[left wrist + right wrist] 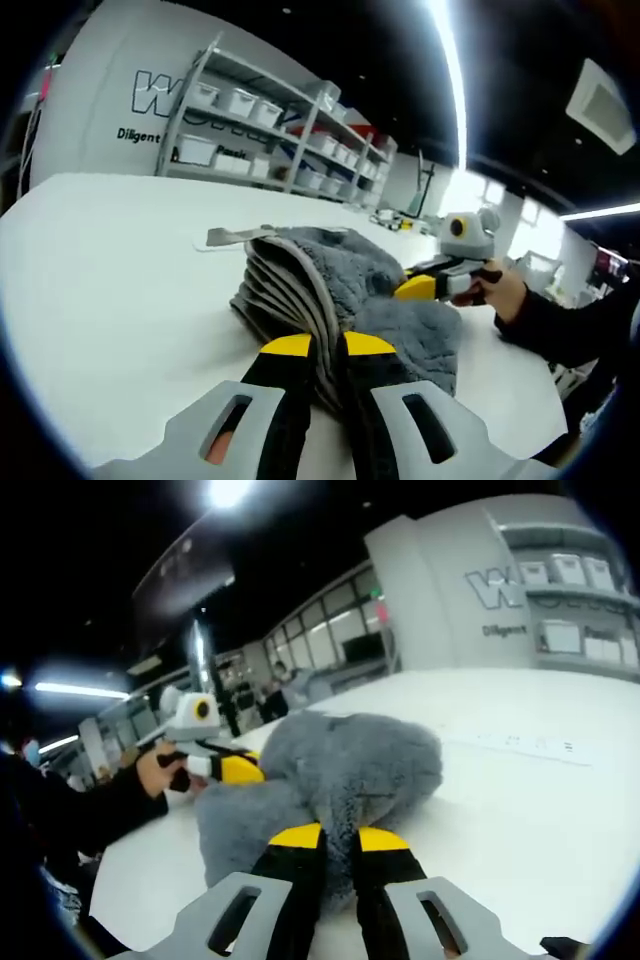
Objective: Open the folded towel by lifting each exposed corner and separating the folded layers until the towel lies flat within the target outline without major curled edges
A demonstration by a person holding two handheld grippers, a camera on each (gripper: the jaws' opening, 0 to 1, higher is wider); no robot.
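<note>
Left gripper [328, 347] is clamped on the edge of the grey towel [330, 275], jaws nearly together with the ribbed hem pinched between them. Right gripper [338, 838] is pinching the same fluffy towel too, jaws almost closed on its near fold. Towel sits bunched on the white table [110, 290]. At 3 o'clock in the left gripper view, a hand [505, 290] holds the other gripper.

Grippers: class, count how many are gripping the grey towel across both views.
2. The left gripper pinches the grey towel on one side; the right gripper pinches the opposite side, each visible in the other's view.
</note>
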